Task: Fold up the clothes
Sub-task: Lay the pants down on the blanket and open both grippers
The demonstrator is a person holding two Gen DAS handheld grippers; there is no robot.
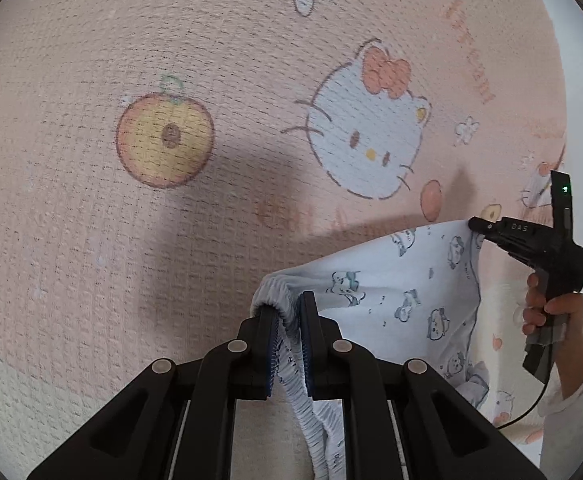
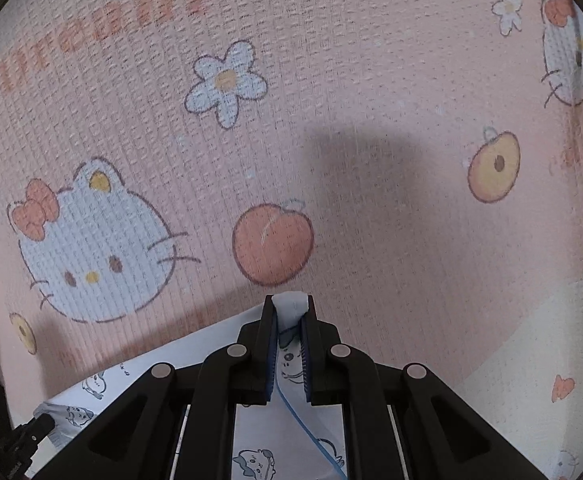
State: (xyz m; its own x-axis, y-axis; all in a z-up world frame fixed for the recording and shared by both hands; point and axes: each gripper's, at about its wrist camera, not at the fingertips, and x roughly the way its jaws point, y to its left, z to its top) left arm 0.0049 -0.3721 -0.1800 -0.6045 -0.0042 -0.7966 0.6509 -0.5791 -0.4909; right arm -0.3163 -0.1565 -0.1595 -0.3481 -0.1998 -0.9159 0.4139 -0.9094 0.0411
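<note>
— Nearest my left camera, what do you see?

— Black linkage arms of my left hand-held gripper, and between its blue pads a bunched, gathered waistband. It belongs to the white garment, printed with small cartoon animals. The jaws are clamped tight on that elastic edge.

— And the other side?

— My right hand-held gripper is pinched on another part of the same garment; a white nub of cloth pokes out past the fingertips, and a blue seam line runs down between the pads. From the left camera I see that gripper out at the right, nipping the far corner, with a person's hand wrapped around its handle and a thin cable trailing below it.

— So where is the garment?

— Stretched between the two grippers, hanging just above the surface and sagging in the middle.

— What lies underneath?

— A pink textured blanket printed with cartoon cat faces, peaches, flowers and orange lettering. I cannot tell what it rests on.

— Anything in the way?

— My own gripper bodies block the lower part of both views, and their shadows fall across the blanket. A paler cream band shows at the blanket's lower right.
</note>
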